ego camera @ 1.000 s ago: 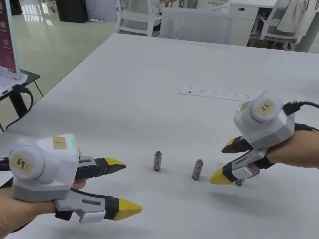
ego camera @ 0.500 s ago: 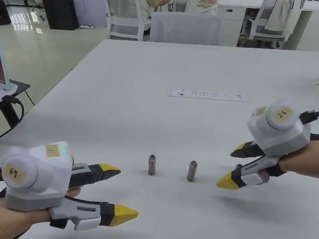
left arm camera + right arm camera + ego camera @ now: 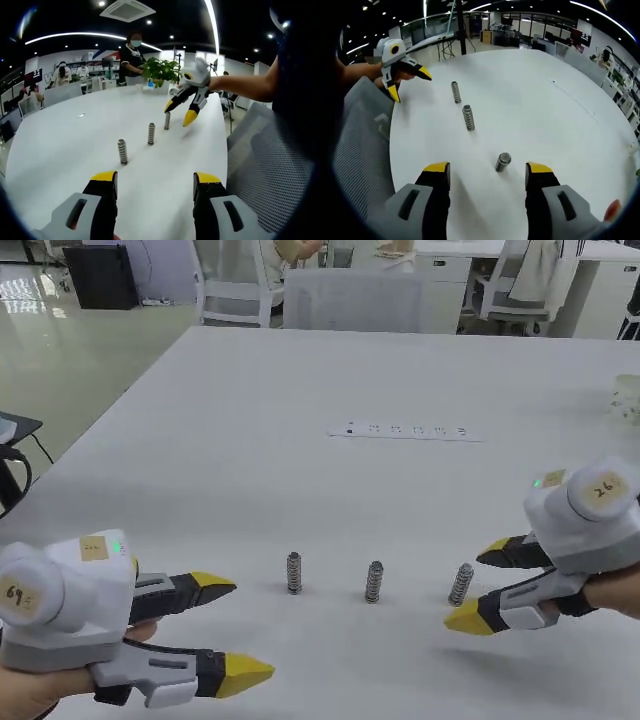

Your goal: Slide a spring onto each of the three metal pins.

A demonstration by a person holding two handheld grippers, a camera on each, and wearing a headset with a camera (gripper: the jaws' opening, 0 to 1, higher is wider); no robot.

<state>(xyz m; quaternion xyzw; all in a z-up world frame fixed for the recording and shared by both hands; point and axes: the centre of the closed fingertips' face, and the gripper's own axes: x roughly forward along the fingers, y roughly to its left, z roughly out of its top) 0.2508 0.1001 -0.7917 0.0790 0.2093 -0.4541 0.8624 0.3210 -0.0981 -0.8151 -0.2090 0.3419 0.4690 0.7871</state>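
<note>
Left spring, middle spring, right spring — upright, spaced row on table.

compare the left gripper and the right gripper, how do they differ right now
Nearness: the right gripper has its jaw tips right at the rightmost spring, which stands just ahead between them. The left gripper is well apart from the leftmost spring.
Side: the left gripper faces the row of springs from its left end, the right gripper from its right end.
Shared: both are open and hold nothing, and both have yellow-tipped jaws.

Jaws apart on left hand-held gripper, likewise right hand-held gripper
</note>
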